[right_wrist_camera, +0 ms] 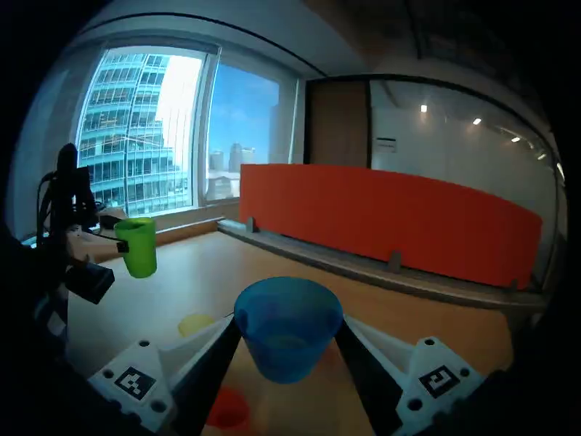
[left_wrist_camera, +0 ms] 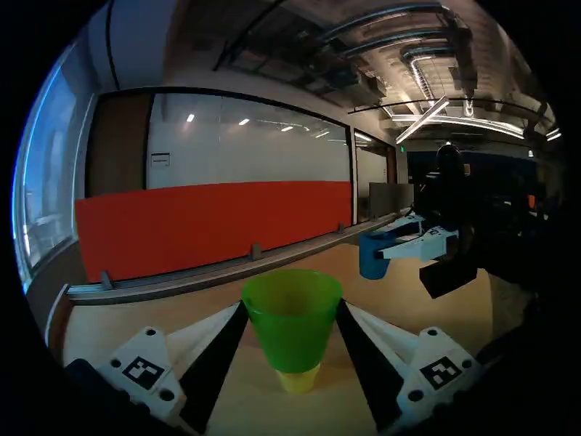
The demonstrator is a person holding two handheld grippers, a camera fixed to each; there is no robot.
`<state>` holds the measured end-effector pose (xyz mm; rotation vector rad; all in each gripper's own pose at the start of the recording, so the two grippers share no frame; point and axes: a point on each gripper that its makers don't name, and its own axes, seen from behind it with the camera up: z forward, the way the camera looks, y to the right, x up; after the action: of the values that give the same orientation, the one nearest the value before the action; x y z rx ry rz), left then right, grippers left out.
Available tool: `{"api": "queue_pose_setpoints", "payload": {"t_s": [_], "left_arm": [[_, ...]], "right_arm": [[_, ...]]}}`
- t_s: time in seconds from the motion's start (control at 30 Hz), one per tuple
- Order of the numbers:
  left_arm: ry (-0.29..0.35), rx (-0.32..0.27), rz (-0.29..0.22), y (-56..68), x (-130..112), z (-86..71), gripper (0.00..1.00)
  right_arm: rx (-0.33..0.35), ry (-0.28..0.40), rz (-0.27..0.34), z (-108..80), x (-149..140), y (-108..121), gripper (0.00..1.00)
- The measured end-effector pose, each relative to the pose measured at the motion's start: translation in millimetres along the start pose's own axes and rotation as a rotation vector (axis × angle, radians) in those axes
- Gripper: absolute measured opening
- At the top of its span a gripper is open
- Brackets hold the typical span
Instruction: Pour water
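**Q:** State of the left gripper?

**A:** The left gripper (left_wrist_camera: 292,307) is clamped on a green cup (left_wrist_camera: 292,323), with one finger pressing each side of the wall below the rim. The cup is held clear of the table (right_wrist_camera: 218,272).

**Q:** And the right gripper?

**A:** The right gripper (right_wrist_camera: 288,323) is clamped the same way on a blue cup (right_wrist_camera: 288,341), which is also held off the table.

**Q:** Orientation of the two cups?

**A:** Both are upright: long axis vertical, mouth up, narrow base down. Something pale shows at the bottom of the blue cup, and I cannot tell whether it is water.

**Q:** Where are the two cups relative to each other?

**A:** They are well apart. From the right gripper view the green cup is far to the left, near the window (right_wrist_camera: 145,138).

**Q:** What else is on the table?

**A:** A yellow cup (right_wrist_camera: 194,323) and a red cup (right_wrist_camera: 229,410) both stand on the table near the right gripper's left finger. The red cup is the closer of the two.

**Q:** Any writing?

**A:** Each finger carries one square black-and-white marker (left_wrist_camera: 142,370), two per gripper, showing a pattern and no words. The sign (left_wrist_camera: 160,159) on the glass wall is too small to read.

**Q:** Counts?

**A:** There are two grippers and four cups, one each of green, blue, yellow and red. One long red screen (right_wrist_camera: 385,218) runs along the far edge of the table.
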<state>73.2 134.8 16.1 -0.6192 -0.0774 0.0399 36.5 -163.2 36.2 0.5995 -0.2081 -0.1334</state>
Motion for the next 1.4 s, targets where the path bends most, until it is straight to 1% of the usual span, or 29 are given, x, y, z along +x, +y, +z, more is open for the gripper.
{"api": "queue_pose_setpoints", "payload": {"t_s": [0.27,0.47,0.67,0.97,1.23,1.4], "left_arm": [[0.003,-0.017,-0.006,8.1,-2.1,1.1,0.86],[0.002,-0.034,-0.007,14.4,-4.5,3.0,0.86],[0.0,-0.045,-0.003,18.6,-6.5,4.7,0.86],[0.0,-0.064,0.0,26.0,-6.3,8.2,0.86],[-0.002,-0.071,0.003,27.0,-8.7,9.8,0.86],[-0.001,-0.079,0.006,28.0,-9.4,10.4,0.86]], "right_arm": [[0.003,0.055,-0.012,-8.9,24.1,-9.9,0.9],[0.011,0.095,-0.001,-15.6,35.0,-18.7,0.9],[0.014,0.121,0.003,-18.0,41.1,-22.8,0.9],[0.03,0.147,-0.007,-19.2,51.3,-28.6,0.9],[0.042,0.157,-0.017,-18.9,59.2,-32.1,0.9],[0.059,0.16,-0.039,-17.5,65.7,-37.7,0.9]]}}
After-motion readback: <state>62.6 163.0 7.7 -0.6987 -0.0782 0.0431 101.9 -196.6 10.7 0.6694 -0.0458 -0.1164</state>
